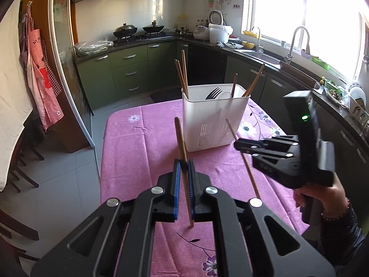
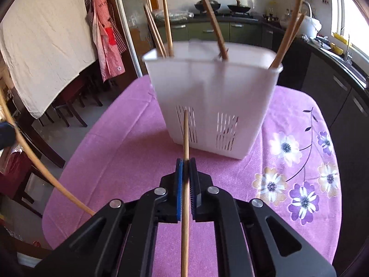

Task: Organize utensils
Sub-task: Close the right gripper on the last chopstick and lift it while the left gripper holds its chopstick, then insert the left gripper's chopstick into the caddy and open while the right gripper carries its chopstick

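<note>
A: What does the left claw [image 1: 183, 168] hold?

B: Its blue-padded jaws are pressed together on a brown wooden chopstick [image 1: 182, 152]. The stick passes between the pads, its thick end pointing up toward the white plastic utensil basket [image 1: 212, 124], its thin end hanging below the claw over the pink flowered cloth of the desk [image 1: 138, 143].

A: And the right claw [image 2: 186, 168]?

B: It is also clamped, on a second light wooden chopstick [image 2: 185, 138]. In the right wrist view this stick runs straight along the fingers, its tip in front of the slotted wall of the basket. In the left wrist view the same claw is to the right of the basket, with the person's hand [image 1: 322, 196] on the handle.

A: Where is the basket?

B: It stands upright on the desk, just ahead of both claws. Inside, several wooden chopsticks [image 1: 182, 76] lean at the left end and others [image 1: 254, 80] at the right end. A dark fork [image 1: 213, 93] and a brown handle [image 1: 234, 85] are in the middle part; I cannot tell the exact compartments
</note>
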Available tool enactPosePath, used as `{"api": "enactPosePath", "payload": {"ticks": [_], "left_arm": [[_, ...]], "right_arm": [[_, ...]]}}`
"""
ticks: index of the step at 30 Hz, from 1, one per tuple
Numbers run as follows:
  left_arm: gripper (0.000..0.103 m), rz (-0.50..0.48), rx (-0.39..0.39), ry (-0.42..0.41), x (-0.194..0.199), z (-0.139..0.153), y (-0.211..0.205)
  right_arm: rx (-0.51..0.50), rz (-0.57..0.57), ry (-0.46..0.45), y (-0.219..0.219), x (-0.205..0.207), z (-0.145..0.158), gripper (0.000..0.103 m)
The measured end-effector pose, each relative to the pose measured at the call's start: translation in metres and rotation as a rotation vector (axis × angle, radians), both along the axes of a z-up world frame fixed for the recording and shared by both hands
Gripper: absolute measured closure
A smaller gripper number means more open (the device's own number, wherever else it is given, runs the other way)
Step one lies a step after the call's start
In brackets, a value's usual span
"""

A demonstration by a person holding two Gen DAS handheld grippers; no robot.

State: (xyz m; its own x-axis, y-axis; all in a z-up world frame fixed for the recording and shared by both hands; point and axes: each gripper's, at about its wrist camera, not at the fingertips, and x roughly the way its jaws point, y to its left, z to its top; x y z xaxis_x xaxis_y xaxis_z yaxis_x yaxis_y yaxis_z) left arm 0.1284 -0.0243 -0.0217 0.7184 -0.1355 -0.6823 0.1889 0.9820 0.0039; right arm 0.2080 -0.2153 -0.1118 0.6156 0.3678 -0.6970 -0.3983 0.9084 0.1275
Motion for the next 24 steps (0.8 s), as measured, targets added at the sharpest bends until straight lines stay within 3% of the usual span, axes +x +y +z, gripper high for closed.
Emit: {"api": "enactPosePath", "payload": {"ticks": [8,18,24], "left_arm": [[0.096,0.004,0.006,-0.005,-0.001,-0.001,0.002],[0.097,-0.020,-0.006,-0.009,-0.005,0.001,-0.002],[0.097,-0.038,-0.002,-0.044,0.002,0.028,-0.005]], "right_arm": [[0.030,-0.007,-0.176,-0.042,-0.061,0.055,0.097],[0.036,-0.020,-0.194,-0.056,-0.091,0.059,0.097],[0.051,-0.024,-0.192,-0.062,-0.092,0.055,0.097]]}}
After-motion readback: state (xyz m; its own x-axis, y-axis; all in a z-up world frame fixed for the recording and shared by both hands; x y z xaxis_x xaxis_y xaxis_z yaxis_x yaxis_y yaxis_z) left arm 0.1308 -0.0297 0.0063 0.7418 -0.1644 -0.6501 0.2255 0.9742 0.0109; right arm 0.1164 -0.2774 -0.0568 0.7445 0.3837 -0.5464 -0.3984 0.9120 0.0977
